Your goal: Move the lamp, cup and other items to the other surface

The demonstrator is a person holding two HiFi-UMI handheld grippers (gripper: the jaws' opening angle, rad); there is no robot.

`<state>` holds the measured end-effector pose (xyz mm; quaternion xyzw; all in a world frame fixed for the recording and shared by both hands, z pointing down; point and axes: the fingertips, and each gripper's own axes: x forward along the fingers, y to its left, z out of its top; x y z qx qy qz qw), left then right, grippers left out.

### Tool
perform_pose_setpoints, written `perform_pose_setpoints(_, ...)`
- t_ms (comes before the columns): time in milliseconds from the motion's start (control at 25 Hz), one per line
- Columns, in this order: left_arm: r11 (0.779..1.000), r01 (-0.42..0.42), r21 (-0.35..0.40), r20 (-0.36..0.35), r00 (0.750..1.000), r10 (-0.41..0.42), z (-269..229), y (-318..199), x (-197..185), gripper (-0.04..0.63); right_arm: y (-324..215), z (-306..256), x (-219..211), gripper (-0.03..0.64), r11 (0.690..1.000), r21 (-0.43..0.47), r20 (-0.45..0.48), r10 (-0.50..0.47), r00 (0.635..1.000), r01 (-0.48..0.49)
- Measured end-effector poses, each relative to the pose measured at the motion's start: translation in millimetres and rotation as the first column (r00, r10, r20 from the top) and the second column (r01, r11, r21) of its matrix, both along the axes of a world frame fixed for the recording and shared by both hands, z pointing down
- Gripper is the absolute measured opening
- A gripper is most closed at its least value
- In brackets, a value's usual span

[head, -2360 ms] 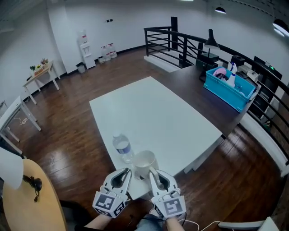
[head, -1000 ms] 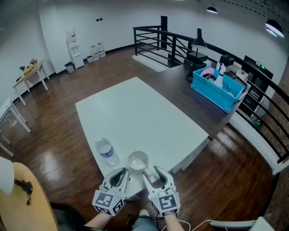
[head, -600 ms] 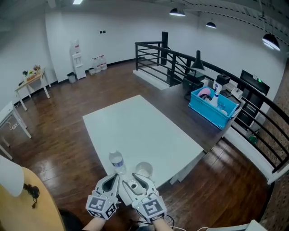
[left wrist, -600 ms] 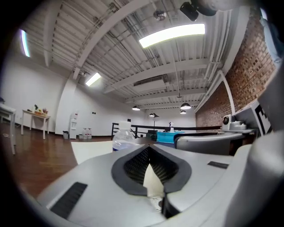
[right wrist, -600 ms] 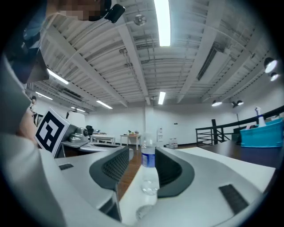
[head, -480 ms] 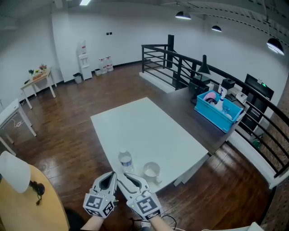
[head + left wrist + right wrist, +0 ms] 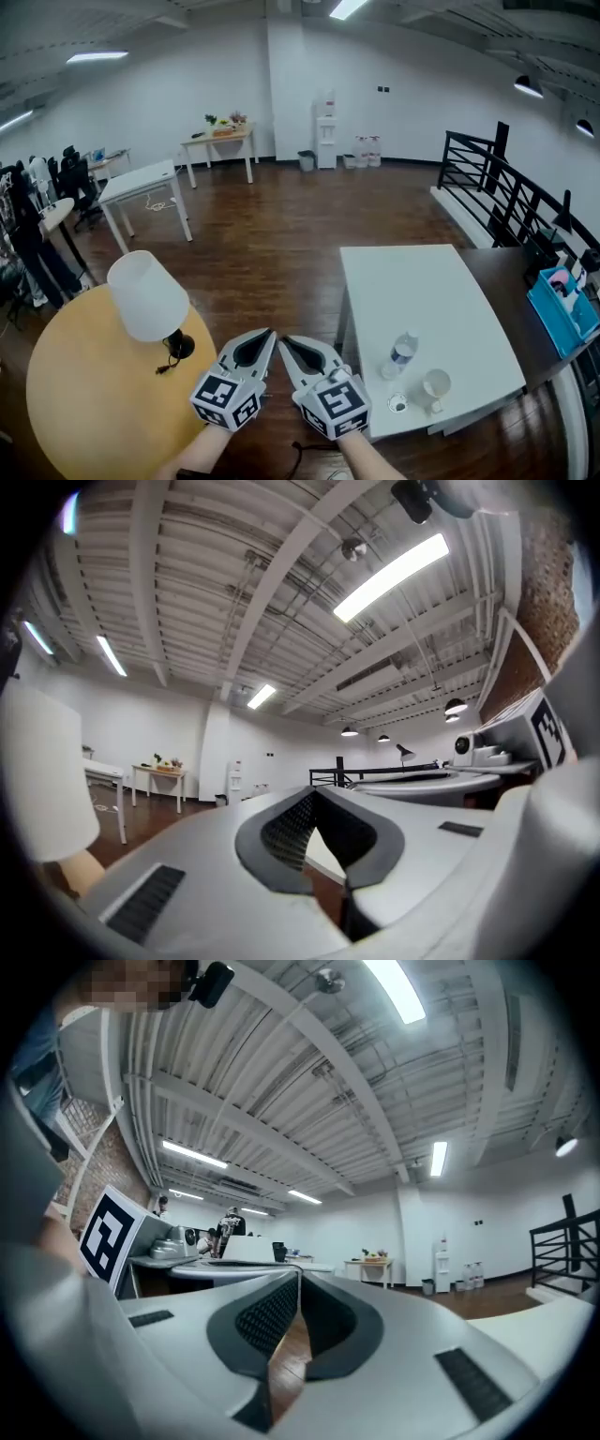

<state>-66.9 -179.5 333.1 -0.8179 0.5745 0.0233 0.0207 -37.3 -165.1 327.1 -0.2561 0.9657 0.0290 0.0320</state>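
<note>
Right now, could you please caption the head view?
Left gripper and right gripper, shut and empty, hover between lamp and cup.

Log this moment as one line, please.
left tool: shut, empty | right tool: just closed, empty | lamp: on round yellow table | water bottle, cup: on white table

A dark wooden floor [image 7: 272, 244] fills the middle of the frame. At upper centre a white water dispenser [image 7: 325, 131] stands against the back wall, with a small bin [image 7: 307, 160] just left of it and a side table [image 7: 220, 142] (plants on top) further left. A white desk [image 7: 141, 184] sits at left. A black railing [image 7: 483, 178] runs down the right edge, above a blue crate [image 7: 553, 323].
</note>
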Motion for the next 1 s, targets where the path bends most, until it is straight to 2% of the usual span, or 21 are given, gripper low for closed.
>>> perform_pose_setpoints(160,0.997,0.073,0.025,0.001,0.997,-0.073,-24.7,25.6,-52.8,0.012,17.7,-20.7,-52.2,0.002,0.995,0.013,0.027,-0.103,0.994,0.103)
perform_pose_setpoints(400,0.991,0.128,0.042,0.012,0.992,-0.129,-30.5,56.0,-100.4,0.012,42.8,-31.1,-105.7,0.002,0.982,0.021,0.044,-0.189,0.981,0.188)
perform_pose_setpoints(560,0.987,0.159,0.020,0.021,0.987,-0.159,-24.9,70.1,-120.5,0.012,54.5,-26.0,-126.9,0.002,0.976,0.017,0.039,-0.217,0.975,0.217)
perform_pose_setpoints(1000,0.973,0.227,0.046,-0.009,0.974,-0.227,-8.0,87.4,-162.4,0.012,65.8,-4.3,-164.4,0.002,0.970,0.002,0.051,-0.242,0.969,0.242)
